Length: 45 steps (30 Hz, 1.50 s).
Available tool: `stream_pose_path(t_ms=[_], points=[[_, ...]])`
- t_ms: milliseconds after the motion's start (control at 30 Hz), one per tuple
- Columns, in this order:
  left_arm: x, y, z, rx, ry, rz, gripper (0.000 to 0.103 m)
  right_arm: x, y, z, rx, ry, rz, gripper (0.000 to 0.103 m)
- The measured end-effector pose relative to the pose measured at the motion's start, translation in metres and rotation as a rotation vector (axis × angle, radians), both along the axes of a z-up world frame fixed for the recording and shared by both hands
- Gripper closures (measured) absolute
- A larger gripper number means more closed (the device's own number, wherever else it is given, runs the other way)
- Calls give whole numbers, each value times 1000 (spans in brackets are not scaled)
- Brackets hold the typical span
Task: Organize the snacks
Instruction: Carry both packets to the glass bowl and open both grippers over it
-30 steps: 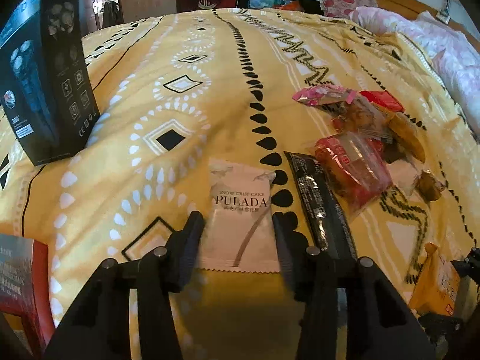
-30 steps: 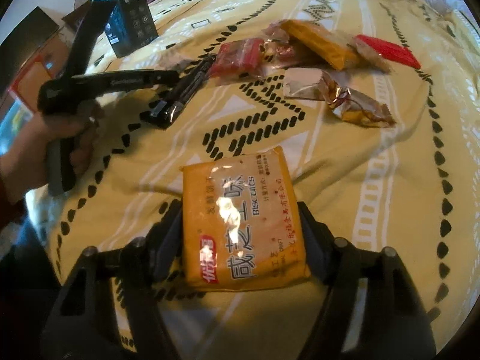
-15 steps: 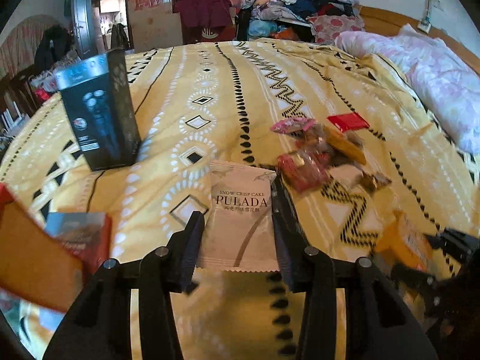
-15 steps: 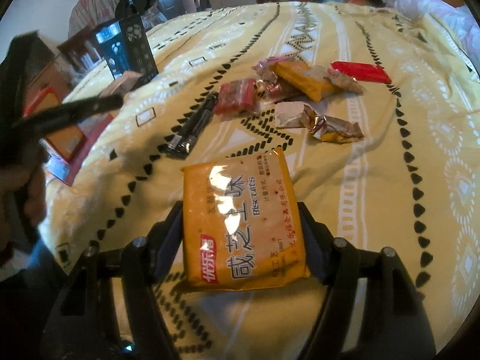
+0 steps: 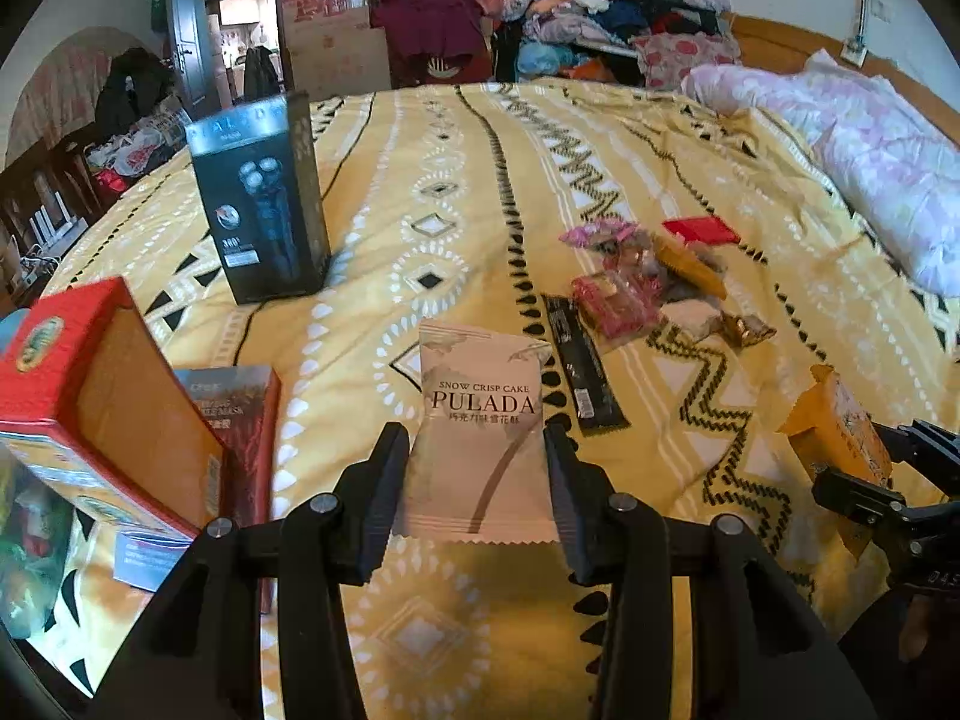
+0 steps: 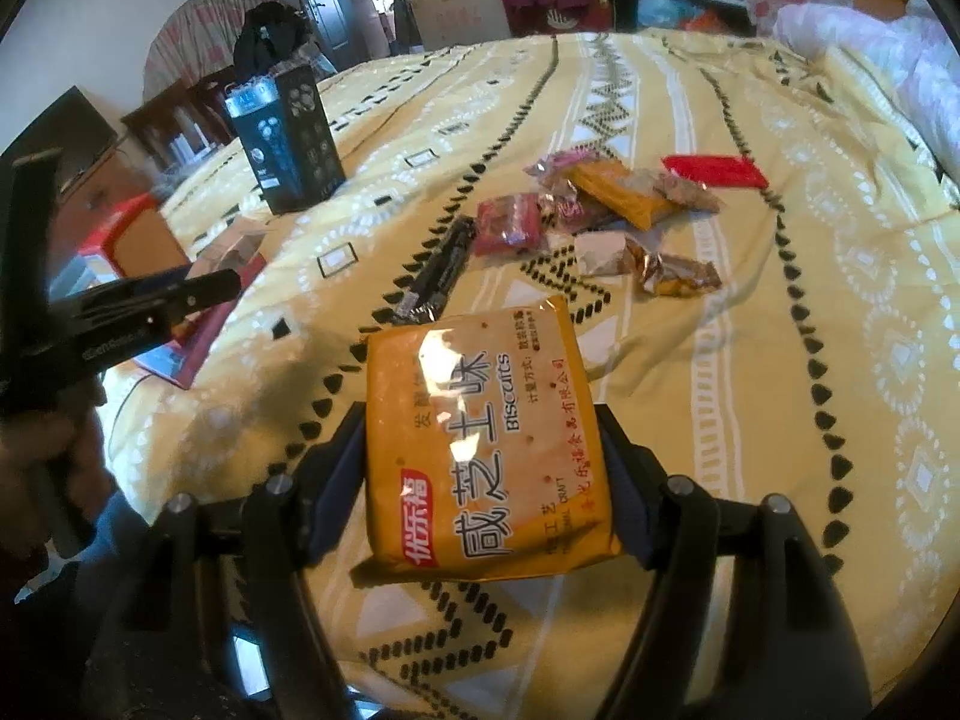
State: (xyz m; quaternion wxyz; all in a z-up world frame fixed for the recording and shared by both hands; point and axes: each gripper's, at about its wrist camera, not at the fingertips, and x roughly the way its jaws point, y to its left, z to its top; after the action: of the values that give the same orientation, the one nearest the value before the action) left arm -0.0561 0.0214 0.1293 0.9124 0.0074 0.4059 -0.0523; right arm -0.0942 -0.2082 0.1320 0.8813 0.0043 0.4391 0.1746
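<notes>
Left wrist view has risen and pulled back since a second ago, when the left gripper [image 5: 477, 468] sat low over the bed [image 5: 480, 192]; the open red carton [image 5: 90, 396] at near left, then only a sliver at the edge, now shows its whole side. The fingers [image 5: 384, 492] stay clamped on the white PULADA snow crisp cake packet [image 5: 480, 432], one on each long edge, holding it clear of the yellow patterned bedspread. A flat red booklet [image 5: 240, 420] lies just beside the carton, partly under it. Farther left stands the black shaver box [image 5: 261, 204], upright.

Right wrist view is likewise higher than before. The right gripper [image 6: 483, 456] still pinches the orange biscuit pack [image 6: 486, 444] between its fingers [image 6: 336, 480], lifted off the bed, as it was a second ago. In the left view that pack shows at the near right edge.

The remaining snacks sit in a loose pile [image 6: 606, 204] in the middle of the bed, unmoved: a red sachet [image 6: 507, 222], an orange bar [image 6: 624, 192], a flat red wrapper [image 6: 714, 171] at the far right of the pile, and crumpled foil wrappers [image 6: 666, 270] nearest. A black stick packet [image 6: 441, 270] lies apart to the pile's left, between the pile and the carton. Folded clothes [image 5: 600, 18] are heaped beyond the bed's far end, and a pink quilt [image 5: 870, 144] lies along its right side.
</notes>
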Motion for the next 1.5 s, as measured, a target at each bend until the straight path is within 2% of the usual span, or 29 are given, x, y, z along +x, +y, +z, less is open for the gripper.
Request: stream_pose_path(t_ms=[300, 467, 600, 767, 933, 1167, 1333, 1500], points=[[-31, 40, 67, -91, -141, 16, 56, 10, 40, 58, -8, -129, 56, 32], [-46, 84, 106, -97, -209, 70, 56, 23, 76, 94, 16, -204, 116, 31], [-53, 132, 130, -98, -250, 154, 56, 34, 113, 124, 51, -251, 183, 32], [-66, 216, 159, -104, -295, 294, 56, 44, 176, 162, 117, -293, 313, 31], [-84, 306, 181, -97, -326, 442, 56, 52, 259, 191, 201, -272, 471, 31], [-112, 422, 177, -105, -287, 618, 56, 51, 369, 205, 248, -202, 643, 31], [-131, 462, 158, -128, -242, 675, 56, 46, 429, 201, 238, -150, 734, 31], [-138, 474, 137, -164, -218, 693, 56, 33, 465, 184, 208, -90, 792, 31]])
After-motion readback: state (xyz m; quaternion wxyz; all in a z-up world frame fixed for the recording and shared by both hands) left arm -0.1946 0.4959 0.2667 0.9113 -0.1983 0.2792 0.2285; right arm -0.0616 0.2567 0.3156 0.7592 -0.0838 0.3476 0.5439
